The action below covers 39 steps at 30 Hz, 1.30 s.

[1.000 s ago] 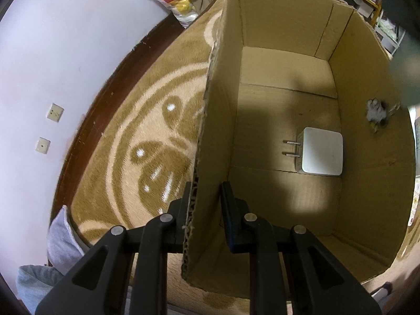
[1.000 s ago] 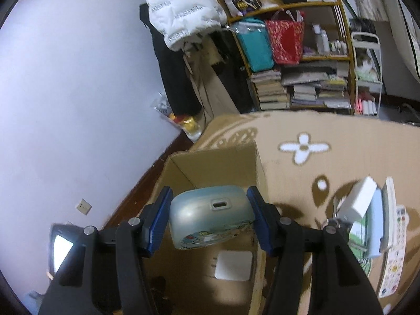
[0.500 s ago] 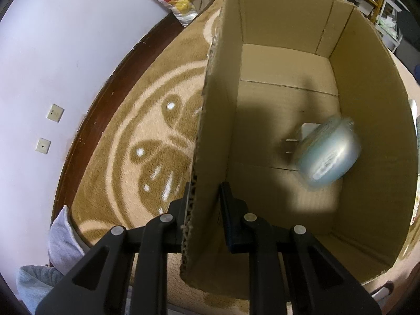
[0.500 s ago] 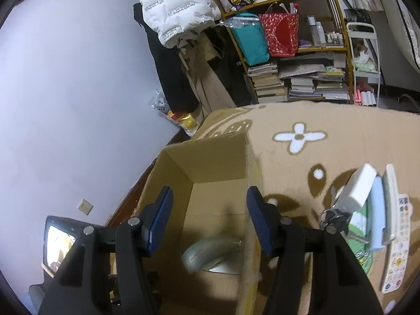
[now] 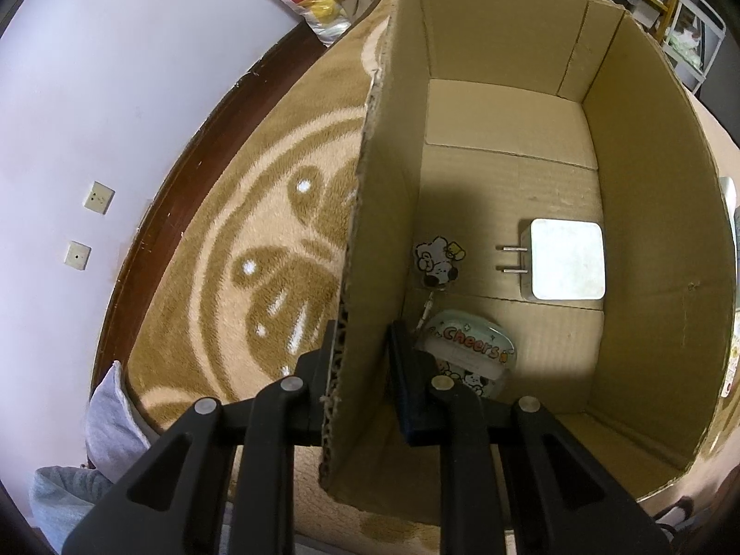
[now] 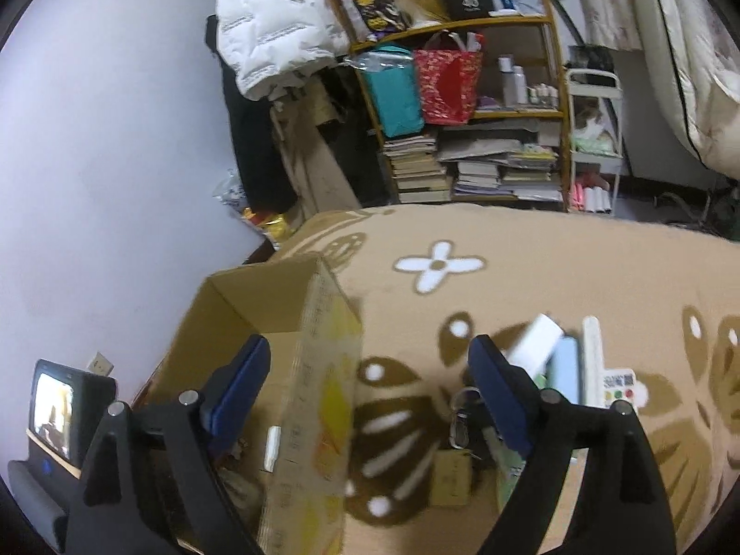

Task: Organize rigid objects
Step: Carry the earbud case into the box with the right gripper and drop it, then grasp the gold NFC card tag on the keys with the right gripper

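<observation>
My left gripper (image 5: 361,347) is shut on the left wall of the open cardboard box (image 5: 379,212). On the box floor lie a white plug adapter (image 5: 566,259), a pale green case marked "Cheers" (image 5: 469,356) and its cartoon dog charm (image 5: 437,261). In the right wrist view my right gripper (image 6: 370,370) is open and holds nothing, above the near wall of the box (image 6: 314,370). On the carpet to its right lie a white block (image 6: 534,340), a light blue flat item (image 6: 564,370), a white remote (image 6: 601,370) and a key ring with a tan tag (image 6: 451,471).
A patterned beige carpet (image 6: 532,268) covers the floor. Shelves with books and bags (image 6: 462,115) stand at the back. The wall (image 5: 115,92) with two sockets runs on the left. A small screen device (image 6: 55,411) sits at lower left.
The pale green case left my right gripper, fell into the box and now rests near the left wall. My right gripper has swung right, over the box wall. The left gripper kept still.
</observation>
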Available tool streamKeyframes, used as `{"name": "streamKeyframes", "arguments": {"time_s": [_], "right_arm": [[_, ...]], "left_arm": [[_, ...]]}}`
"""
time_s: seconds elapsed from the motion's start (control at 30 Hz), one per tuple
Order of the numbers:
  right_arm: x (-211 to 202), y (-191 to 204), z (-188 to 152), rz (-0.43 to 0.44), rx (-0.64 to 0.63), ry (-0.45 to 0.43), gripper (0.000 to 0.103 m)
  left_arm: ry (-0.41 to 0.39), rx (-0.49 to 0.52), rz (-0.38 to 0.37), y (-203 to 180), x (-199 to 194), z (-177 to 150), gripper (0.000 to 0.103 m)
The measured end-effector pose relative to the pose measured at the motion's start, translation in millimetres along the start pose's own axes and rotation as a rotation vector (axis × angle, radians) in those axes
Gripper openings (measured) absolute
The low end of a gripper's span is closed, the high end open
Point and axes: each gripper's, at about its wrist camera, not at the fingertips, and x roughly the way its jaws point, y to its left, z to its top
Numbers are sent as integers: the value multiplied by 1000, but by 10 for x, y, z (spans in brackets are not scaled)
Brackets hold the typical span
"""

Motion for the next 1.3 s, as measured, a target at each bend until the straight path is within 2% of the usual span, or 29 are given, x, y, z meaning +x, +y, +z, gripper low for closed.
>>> {"name": "streamKeyframes", "arguments": {"time_s": [0.23, 0.57, 0.73, 0.8, 0.87, 1.3], "right_arm": [[111, -274, -231, -13, 36, 51, 92], [272, -361, -541, -47, -7, 121, 91], [334, -369, -647, -62, -36, 162, 75], [367, -376, -679, -84, -41, 171, 57], [398, -382, -716, -109, -52, 177, 57], [526, -490, -896, -115, -15, 279, 57]], "left_arm": [[-1, 8, 10, -21, 2, 6, 19], [-1, 13, 15, -33, -3, 6, 20], [-2, 15, 16, -34, -1, 8, 20], [-2, 16, 16, -35, 0, 9, 20], [-2, 15, 16, -34, 0, 8, 20], [-2, 17, 18, -41, 2, 7, 20]]}}
